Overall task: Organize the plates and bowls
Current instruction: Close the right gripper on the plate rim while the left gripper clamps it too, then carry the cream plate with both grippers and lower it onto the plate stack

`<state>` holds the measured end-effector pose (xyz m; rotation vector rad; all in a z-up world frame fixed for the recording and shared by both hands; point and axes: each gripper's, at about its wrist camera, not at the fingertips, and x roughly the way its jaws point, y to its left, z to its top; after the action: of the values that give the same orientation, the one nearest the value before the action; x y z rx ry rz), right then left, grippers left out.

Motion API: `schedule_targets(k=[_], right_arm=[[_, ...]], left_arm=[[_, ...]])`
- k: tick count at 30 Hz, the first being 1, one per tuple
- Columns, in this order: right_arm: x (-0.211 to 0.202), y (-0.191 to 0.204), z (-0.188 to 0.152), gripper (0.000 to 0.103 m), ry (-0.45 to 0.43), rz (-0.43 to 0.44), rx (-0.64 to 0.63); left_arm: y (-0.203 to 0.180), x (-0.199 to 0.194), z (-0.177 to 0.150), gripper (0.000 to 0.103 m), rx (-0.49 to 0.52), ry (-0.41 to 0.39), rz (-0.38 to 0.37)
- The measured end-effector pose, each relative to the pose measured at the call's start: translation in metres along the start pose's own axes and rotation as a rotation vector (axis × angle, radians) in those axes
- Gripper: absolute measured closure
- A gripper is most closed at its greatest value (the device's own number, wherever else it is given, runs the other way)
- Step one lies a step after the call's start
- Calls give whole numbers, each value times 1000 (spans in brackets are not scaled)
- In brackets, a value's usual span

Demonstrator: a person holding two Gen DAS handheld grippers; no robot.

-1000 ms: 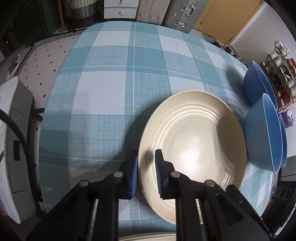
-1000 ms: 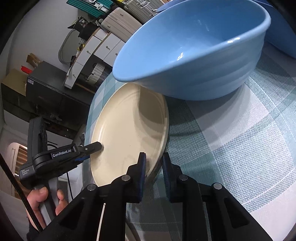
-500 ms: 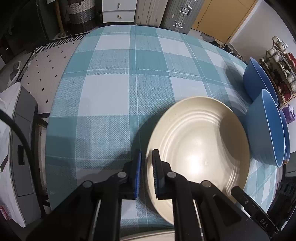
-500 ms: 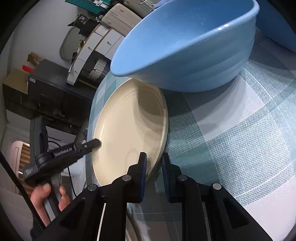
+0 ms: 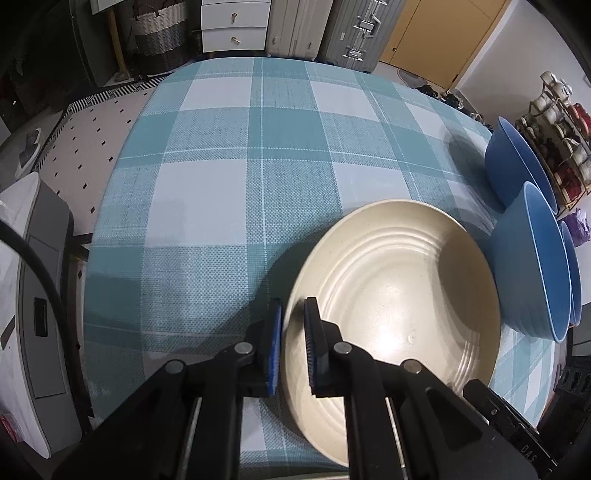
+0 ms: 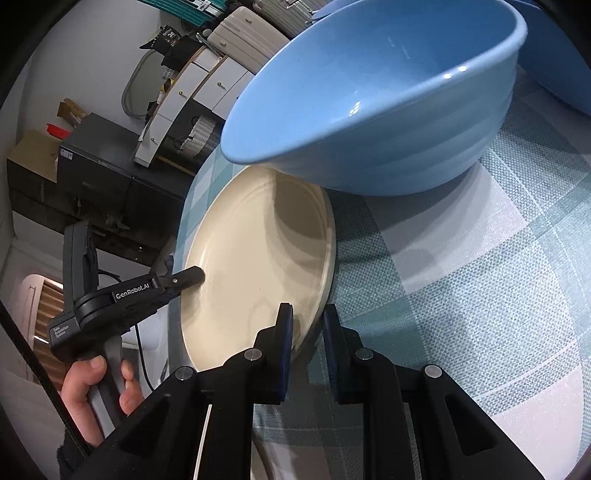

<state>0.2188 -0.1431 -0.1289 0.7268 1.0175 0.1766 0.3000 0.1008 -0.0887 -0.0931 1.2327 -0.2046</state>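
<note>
A cream ridged plate (image 5: pixel 399 280) is held tilted above the checked tablecloth (image 5: pixel 229 155). My left gripper (image 5: pixel 293 325) is shut on its left rim. My right gripper (image 6: pixel 306 325) is shut on the opposite rim of the same plate (image 6: pixel 258 269). The left gripper also shows in the right wrist view (image 6: pixel 184 277), with the hand holding it. A blue bowl (image 5: pixel 532 266) sits just right of the plate, nested in another blue bowl (image 5: pixel 572 273). It looms over the plate's far edge in the right wrist view (image 6: pixel 369 110). A third blue bowl (image 5: pixel 517 158) sits further back.
Another pale plate rim (image 5: pixel 288 474) shows at the near table edge under the left gripper. A rack of cups (image 5: pixel 561 133) stands right of the table. Drawers and suitcases (image 5: pixel 295 26) line the far wall. A grey and white appliance (image 5: pixel 33 288) stands to the left.
The cream plate, held at both rims, has risen and tilted a little. Both grippers moved up with it, and more of the far table shows in the left wrist view.
</note>
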Motion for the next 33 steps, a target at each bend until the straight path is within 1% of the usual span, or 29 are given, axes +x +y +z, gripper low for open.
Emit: schedule_targets(k=[5,10,13,20,24,33], right_arm=[[-7,-6,-2,87,-6,16,3],[-16,-8,-5,87,-14,42,7],[-21,-6,-10,87,-7,52,0],[-38,4,-19,87,-25,72,-46],[-47,3,-24,87,-31,87,-57],[-63,-4,-25,87,-28,103,-65]], left_arm=[[3,-10,-1,94,-16,-9,-15],[7,-21,-4,94,-37,-17,-14],[9,-28,-7,94,-41,-22,-6],[15,-39,-20,94,-56,-20,22],[17,-45,-26,94,-72,-21,24],[9,-62,-33,94,-76,-40,38]])
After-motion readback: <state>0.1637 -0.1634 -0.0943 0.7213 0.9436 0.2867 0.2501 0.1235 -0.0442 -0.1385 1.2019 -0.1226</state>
